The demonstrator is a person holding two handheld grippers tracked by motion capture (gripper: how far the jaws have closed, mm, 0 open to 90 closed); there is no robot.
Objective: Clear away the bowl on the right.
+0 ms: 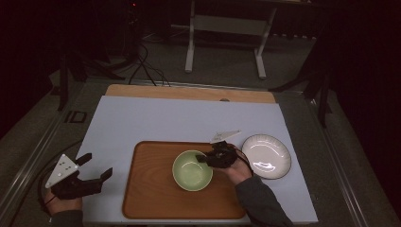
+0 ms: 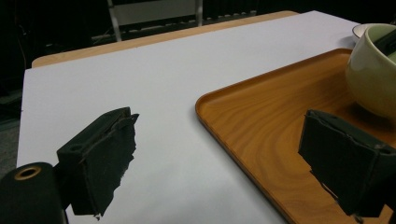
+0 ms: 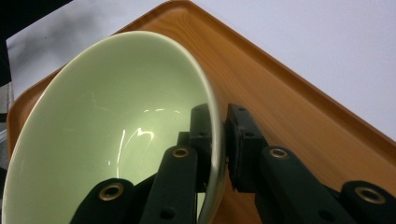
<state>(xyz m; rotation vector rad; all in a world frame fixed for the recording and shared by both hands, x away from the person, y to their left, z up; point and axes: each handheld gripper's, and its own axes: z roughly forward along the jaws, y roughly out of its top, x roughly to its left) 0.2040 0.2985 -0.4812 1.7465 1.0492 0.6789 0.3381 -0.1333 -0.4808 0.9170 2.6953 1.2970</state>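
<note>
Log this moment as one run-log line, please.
right gripper: shut on green bowl rim | bowl: on wooden tray | left gripper: open, beside tray | white plate: right of tray

A white plate [image 1: 265, 155] sits right of the wooden tray [image 1: 151, 189] — on the pale table [image 1: 156, 120].

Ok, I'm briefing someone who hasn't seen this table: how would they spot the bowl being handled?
Find the brown wooden tray on the pale table sheet. The round pale green ceramic bowl sits right of the tray's middle, the right gripper shut on its rim. Unlike the flat white plate off the tray to its right, it is deep and green.
</note>
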